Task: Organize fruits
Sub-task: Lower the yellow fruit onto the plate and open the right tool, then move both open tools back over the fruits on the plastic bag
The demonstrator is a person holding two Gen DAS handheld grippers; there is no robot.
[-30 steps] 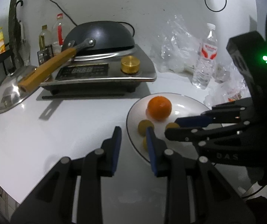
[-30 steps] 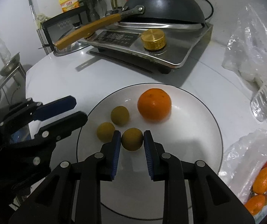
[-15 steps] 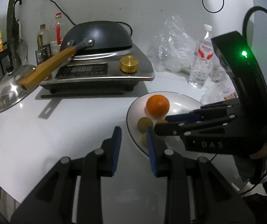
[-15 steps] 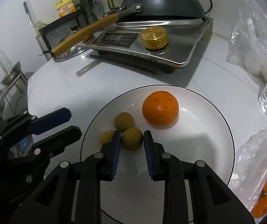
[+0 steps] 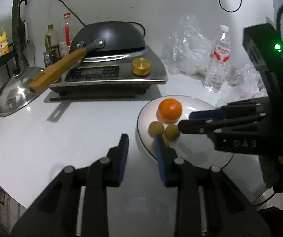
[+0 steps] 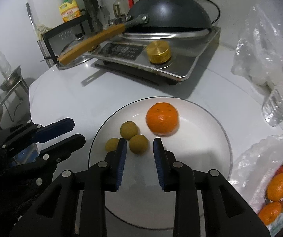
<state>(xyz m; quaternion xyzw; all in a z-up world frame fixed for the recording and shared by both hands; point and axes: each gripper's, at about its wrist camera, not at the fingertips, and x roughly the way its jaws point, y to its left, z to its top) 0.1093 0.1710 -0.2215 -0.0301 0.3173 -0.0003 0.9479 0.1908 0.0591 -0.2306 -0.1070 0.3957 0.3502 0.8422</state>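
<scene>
A white plate (image 6: 204, 158) holds an orange (image 6: 162, 118) and three small yellow-green fruits (image 6: 128, 129), (image 6: 138, 143), (image 6: 112, 144). My right gripper (image 6: 139, 145) is open over the plate, its jaws on either side of the nearest small fruit without gripping it. My left gripper (image 5: 140, 141) is open and empty above the table, just left of the plate (image 5: 198, 150); its right finger hides part of one small fruit. The orange (image 5: 170, 109) and two small fruits (image 5: 156, 128), (image 5: 172, 131) show in the left wrist view.
An induction cooker (image 5: 109, 75) with an upturned black wok (image 5: 109, 37) stands at the back, a steel lid (image 5: 14, 96) to its left. A water bottle (image 5: 219, 59) and plastic bags (image 5: 188, 45) stand at the back right. A bag of oranges (image 6: 275, 191) lies right of the plate.
My right gripper has opened and let go of the small fruit, which now rests on the plate beside the other two. My left gripper has barely moved.
</scene>
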